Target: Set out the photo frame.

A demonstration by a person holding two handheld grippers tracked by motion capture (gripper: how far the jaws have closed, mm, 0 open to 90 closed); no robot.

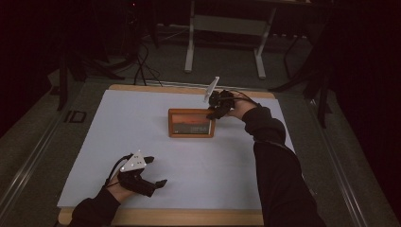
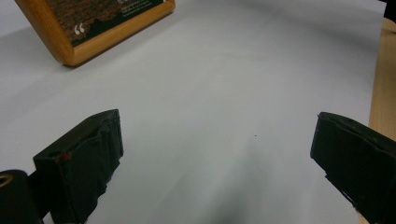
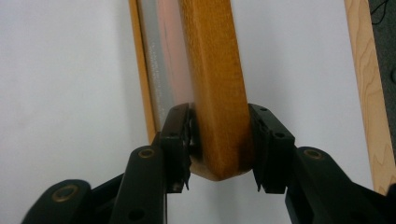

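Note:
A wooden picture frame [image 1: 191, 123] with a dark orange picture stands upright on the white sheet [image 1: 142, 123], a little past the table's middle. My right gripper [image 1: 213, 109] is at the frame's right end. In the right gripper view the frame's wooden edge [image 3: 215, 70] sits between the jaws, whose pads [image 3: 180, 135] lie close on either side without visibly pressing; this gripper [image 3: 219, 140] is open. My left gripper [image 1: 157, 171] rests near the front left of the sheet, open wide [image 2: 215, 135] with nothing between its jaws. A corner of the frame [image 2: 93, 28] lies far ahead of it.
The table's wooden rim [image 1: 189, 217] borders the sheet. The sheet's edge and bare wood [image 2: 383, 79] lie to one side of the left gripper. On the dark floor beyond stand a grey desk frame [image 1: 227, 28] and cables [image 1: 142, 61].

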